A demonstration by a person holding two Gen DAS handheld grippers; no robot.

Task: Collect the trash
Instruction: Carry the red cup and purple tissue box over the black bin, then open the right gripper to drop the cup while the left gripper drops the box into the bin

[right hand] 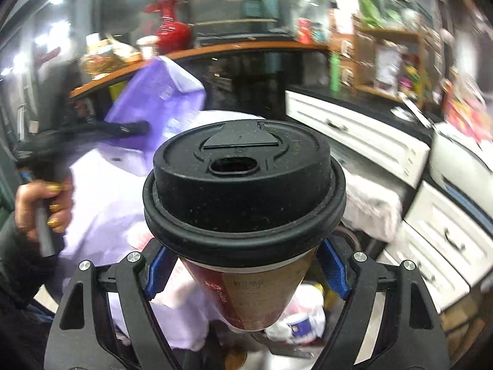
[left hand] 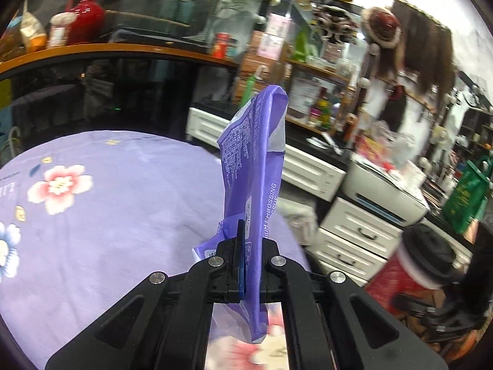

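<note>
Purple plastic tissue wrapper [left hand: 252, 166] stands limp and feather-light in my left gripper [left hand: 246, 265], jaws pinched tight on its lower end above the lilac flowered cloth [left hand: 92, 203]. My right gripper [right hand: 246, 269] clamps the red paper cup with black lid [right hand: 243, 191] just under the rim (thin walls, probably crushable), over a bin of white bags [right hand: 295, 323].

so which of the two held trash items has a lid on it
The paper coffee cup in the right gripper: it carries a black plastic lid. The left gripper pinches a flat purple tissue wrapper, which has none.
</note>
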